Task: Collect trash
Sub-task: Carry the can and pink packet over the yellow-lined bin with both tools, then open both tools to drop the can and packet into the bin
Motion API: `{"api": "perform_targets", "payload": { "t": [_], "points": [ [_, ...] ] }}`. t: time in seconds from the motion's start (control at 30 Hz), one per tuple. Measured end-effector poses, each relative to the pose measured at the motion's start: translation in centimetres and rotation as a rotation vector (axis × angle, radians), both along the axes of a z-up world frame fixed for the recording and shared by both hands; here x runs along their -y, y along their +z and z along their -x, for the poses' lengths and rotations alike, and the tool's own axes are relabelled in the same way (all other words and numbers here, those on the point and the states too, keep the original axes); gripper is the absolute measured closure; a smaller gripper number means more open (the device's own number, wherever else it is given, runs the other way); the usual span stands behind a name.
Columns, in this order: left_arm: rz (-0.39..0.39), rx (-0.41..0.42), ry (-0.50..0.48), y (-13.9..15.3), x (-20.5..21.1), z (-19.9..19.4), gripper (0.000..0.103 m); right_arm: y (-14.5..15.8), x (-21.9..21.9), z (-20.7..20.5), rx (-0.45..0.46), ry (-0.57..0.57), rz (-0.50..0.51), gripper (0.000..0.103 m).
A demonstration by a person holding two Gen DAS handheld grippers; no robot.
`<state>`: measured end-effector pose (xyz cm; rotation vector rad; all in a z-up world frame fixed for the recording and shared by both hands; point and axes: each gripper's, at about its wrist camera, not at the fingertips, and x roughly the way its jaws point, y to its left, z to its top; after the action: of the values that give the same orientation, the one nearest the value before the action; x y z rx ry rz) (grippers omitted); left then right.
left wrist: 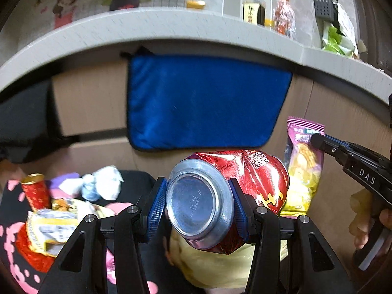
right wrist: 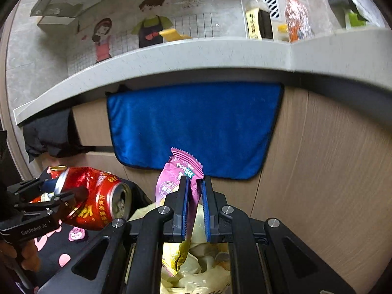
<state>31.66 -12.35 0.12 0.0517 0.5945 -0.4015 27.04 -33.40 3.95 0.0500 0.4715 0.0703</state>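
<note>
My left gripper is shut on a crushed red drink can, its blue pads pressing both sides and the can's silver base facing the camera. The right wrist view shows the same can at the left, in the left gripper. My right gripper is shut on a pink and yellow snack wrapper that stands up between its pads. That wrapper hangs from the right gripper at the right. Both grippers hover over a pale yellow bag.
A blue towel hangs on the wooden cabinet front below a grey countertop with bottles. At the left a black bag with pink marks holds another red can, crumpled tissue and a wrapper.
</note>
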Motion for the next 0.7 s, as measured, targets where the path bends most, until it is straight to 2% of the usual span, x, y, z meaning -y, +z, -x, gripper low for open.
{"api": "perform_targets", "payload": {
  "t": [0.17,0.23,0.33,0.4,0.43,0.47,0.7],
  "points": [
    [0.009,-0.049,-0.014,-1.8,0.9,-1.3,0.052,-1.8,0.4,-1.1,-0.037,0.0,-0.014,0.093],
    [0.039,-0.079,-0.043,-2.4,1.0,-1.9,0.052,-2.4,0.5,-1.6,-0.051,0.004,-0.019,0.093],
    [0.094,-0.145,-0.102,-3.3,1.1,-2.9,0.051,-3.3,0.5,-2.1,-0.07,0.014,-0.032,0.09],
    [0.109,-0.177,-0.125,-4.0,1.2,-3.4,0.048,-4.1,0.6,-2.4,-0.082,0.016,-0.049,0.083],
    [0.107,-0.181,-0.12,-4.2,1.1,-3.6,0.048,-4.5,0.7,-2.6,-0.092,0.014,-0.06,0.073],
    [0.101,-0.177,-0.104,-4.4,1.0,-3.6,0.048,-4.8,0.8,-2.7,-0.096,0.012,-0.068,0.069],
    [0.081,-0.137,0.001,-4.3,-1.5,-3.1,0.047,-6.3,0.6,-3.0,-0.127,-0.021,-0.055,0.069]
  ]
}}
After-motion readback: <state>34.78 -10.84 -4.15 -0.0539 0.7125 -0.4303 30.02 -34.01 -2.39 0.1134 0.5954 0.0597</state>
